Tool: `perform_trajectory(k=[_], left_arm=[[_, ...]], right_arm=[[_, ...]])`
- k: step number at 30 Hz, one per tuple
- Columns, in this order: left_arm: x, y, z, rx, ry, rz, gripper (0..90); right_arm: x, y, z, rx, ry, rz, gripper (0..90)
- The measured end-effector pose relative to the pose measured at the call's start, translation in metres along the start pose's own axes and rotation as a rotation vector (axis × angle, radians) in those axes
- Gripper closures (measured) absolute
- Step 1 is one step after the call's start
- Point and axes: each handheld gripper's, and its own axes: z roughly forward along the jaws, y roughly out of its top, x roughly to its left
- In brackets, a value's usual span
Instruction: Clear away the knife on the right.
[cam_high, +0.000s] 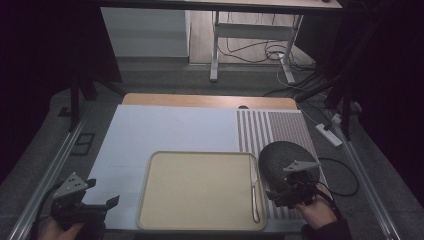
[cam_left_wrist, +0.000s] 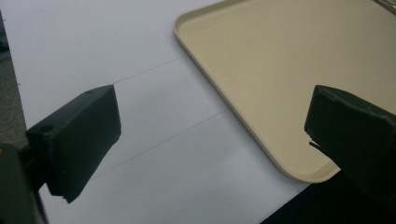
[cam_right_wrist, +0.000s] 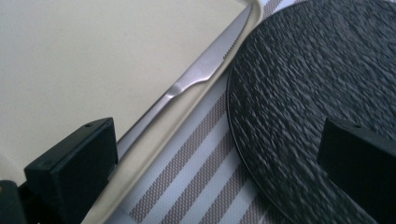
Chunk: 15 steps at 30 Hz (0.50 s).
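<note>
A beige tray (cam_high: 200, 192) lies at the table's front middle, with a steel knife (cam_high: 255, 192) along its right inner edge. A dark textured plate (cam_high: 282, 157) rests on a striped placemat (cam_high: 272, 130) just right of the tray. My right gripper (cam_high: 290, 192) is open, its jaws spread over the plate's near edge (cam_right_wrist: 303, 93) and the knife (cam_right_wrist: 196, 77). My left gripper (cam_high: 102, 206) is open at the front left, above the white mat (cam_left_wrist: 140, 93) beside the tray's corner (cam_left_wrist: 261, 70). Nothing is held.
A white mat (cam_high: 160, 132) covers the left of the wooden table (cam_high: 210, 100). Metal rails (cam_high: 50, 170) run along both sides. Desk legs (cam_high: 215, 50) and cables (cam_high: 270, 50) lie on the floor beyond, with a power strip (cam_high: 328, 134) at the right.
</note>
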Motion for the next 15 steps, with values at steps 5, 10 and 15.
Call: perform_trajectory(k=[5,10,15], left_arm=[[0.0,0.0,0.0,0.0,-0.001,0.0,3.4],[0.0,0.0,0.0,0.0,-0.001,0.0,3.4],[0.0,0.0,0.0,0.0,-0.003,0.001,3.4]], right_arm=[[-0.002,-0.004,-0.008,-0.034,-0.007,0.018,0.0],[-0.003,-0.008,-0.015,-0.048,-0.014,0.023,0.0],[-0.004,-0.011,-0.019,-0.042,-0.021,0.028,0.0]])
